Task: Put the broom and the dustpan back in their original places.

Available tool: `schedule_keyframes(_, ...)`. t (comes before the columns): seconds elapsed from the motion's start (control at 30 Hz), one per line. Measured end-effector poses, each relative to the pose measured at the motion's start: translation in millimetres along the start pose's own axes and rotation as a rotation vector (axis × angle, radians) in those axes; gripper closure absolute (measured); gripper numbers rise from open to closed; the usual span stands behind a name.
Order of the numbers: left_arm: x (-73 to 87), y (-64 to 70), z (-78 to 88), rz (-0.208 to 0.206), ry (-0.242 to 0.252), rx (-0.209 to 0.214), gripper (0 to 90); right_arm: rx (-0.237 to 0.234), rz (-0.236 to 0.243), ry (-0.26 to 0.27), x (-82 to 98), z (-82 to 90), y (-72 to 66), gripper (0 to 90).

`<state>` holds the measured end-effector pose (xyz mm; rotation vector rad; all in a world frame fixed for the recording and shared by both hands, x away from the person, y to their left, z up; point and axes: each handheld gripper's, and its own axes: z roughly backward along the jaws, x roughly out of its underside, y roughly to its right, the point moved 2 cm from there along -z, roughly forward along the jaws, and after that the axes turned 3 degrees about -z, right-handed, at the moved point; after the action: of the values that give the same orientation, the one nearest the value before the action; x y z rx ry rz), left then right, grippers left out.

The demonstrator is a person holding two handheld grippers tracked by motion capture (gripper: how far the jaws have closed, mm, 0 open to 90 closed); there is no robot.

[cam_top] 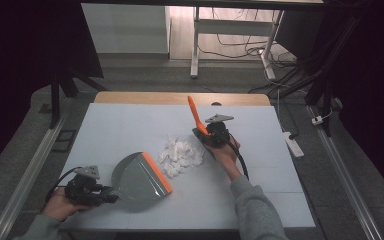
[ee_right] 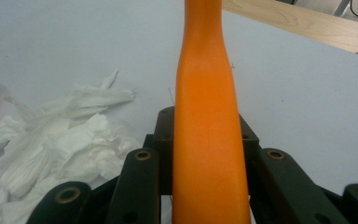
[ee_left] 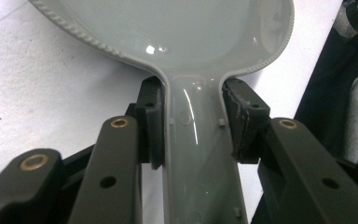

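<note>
Left claw (ee_left: 193, 140) gripping glossy grey dustpan (cam_top: 139, 181), right claw (ee_right: 207, 140) clamping smooth orange handle (ee_right: 207, 116), crumpled white tissue (cam_top: 181, 156)

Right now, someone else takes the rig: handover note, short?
Left hand-held gripper: shut on the grey dustpan's handle; dustpan flat on the table, orange lip toward the paper.
Right hand-held gripper: shut on the orange brush handle, just beyond the pile; bristles can't be seen.
Crumpled white paper scraps lie between the two, none in the pan.
Done: both tools gripped. Left: sweep the scraps into the pan.
</note>
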<state>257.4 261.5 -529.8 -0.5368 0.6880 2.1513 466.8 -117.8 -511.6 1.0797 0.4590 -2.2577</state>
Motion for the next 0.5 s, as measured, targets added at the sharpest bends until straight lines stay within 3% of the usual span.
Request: schedule_keyframes(0.5,-1.6,-5.4,-8.8,0.029,-0.003,0.020,61.6,-0.017,-0.002,-0.044,-2.1,-23.7,-16.6,70.8)
